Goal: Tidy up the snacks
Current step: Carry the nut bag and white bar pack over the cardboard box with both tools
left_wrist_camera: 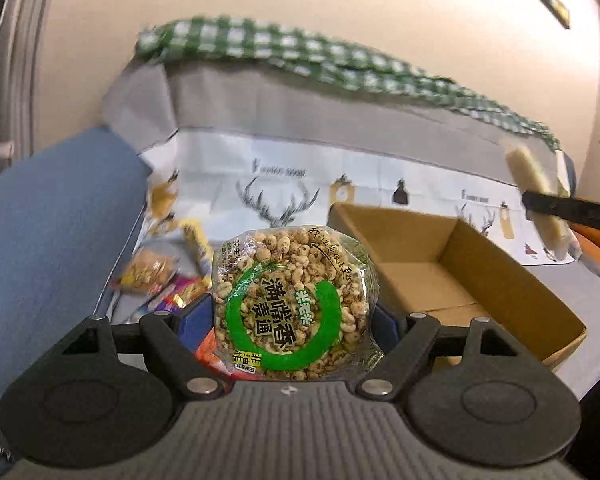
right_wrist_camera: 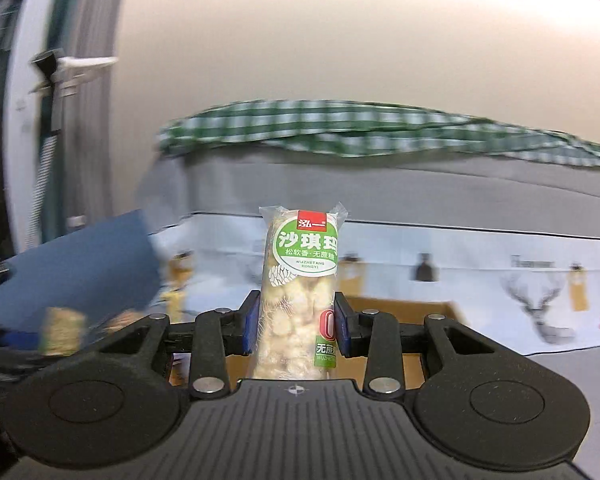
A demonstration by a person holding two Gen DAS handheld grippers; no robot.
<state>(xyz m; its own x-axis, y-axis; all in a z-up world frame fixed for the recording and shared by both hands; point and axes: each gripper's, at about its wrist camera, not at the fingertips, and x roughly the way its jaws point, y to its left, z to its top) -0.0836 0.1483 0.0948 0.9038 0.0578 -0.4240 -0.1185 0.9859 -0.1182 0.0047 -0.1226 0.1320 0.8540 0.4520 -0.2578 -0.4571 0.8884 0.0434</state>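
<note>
Blue-padded jaws of our left gripper (left_wrist_camera: 294, 316) are clamped on the round clear-wrapped puffed-grain cake with the green ring label (left_wrist_camera: 294, 304), one pad on each side of the disc. We hold it face-up toward the camera and lifted clear of the surface, which we judge suits carrying it across and dropping it flat into the open brown cardboard box (left_wrist_camera: 452, 276) just to its right.

Our right gripper (right_wrist_camera: 296, 330) has its blue pads pinched together on the long clear-wrapped sachima bar with the green oval label (right_wrist_camera: 300, 292), gripping it low on its length so most of the bar stands upright above the jaws. That narrow grip across the short side is the only span the jaws can close on, and it leaves the free end to go into the box first. From the left wrist view the same bar appears above the box's far right corner, raised over it; part of the box shows just behind the jaws in the right wrist view.

Left of the box, a loose pile of small colourful snack packets (left_wrist_camera: 160, 280) lies on the deer-print white cloth (left_wrist_camera: 284, 184), waiting to be sorted. Beyond the box, a green-and-white checked cloth (left_wrist_camera: 300, 48) drapes along the grey ledge. The box floor looks bare where we can see it, so we judge the task to be early.
</note>
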